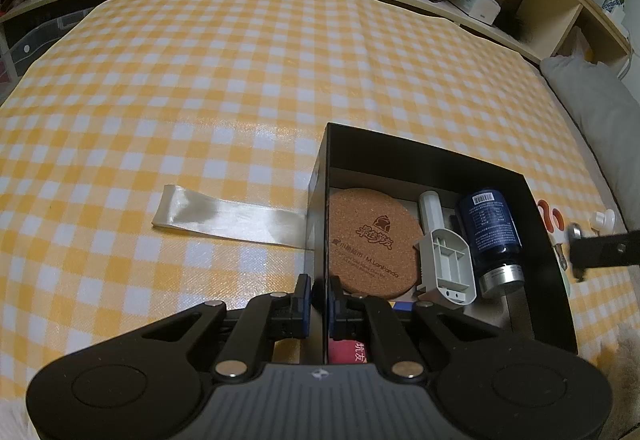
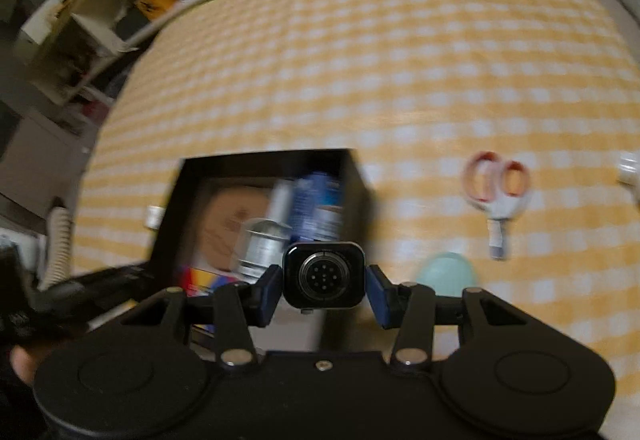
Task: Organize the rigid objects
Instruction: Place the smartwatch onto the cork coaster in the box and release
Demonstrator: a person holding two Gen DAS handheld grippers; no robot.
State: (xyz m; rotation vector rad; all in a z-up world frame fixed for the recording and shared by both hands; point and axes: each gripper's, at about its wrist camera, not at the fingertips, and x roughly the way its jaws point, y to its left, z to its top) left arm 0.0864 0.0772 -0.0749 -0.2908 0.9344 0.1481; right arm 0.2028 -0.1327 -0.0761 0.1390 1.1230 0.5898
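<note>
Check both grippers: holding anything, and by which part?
Right gripper: its fingers clamp a black smartwatch body by its two opposite side edges, sensor back facing the camera. Left gripper: shut on the near left wall of the black box.

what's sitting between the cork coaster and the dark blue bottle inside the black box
In the left wrist view, a grey plastic holder and a white tube behind it.
</note>
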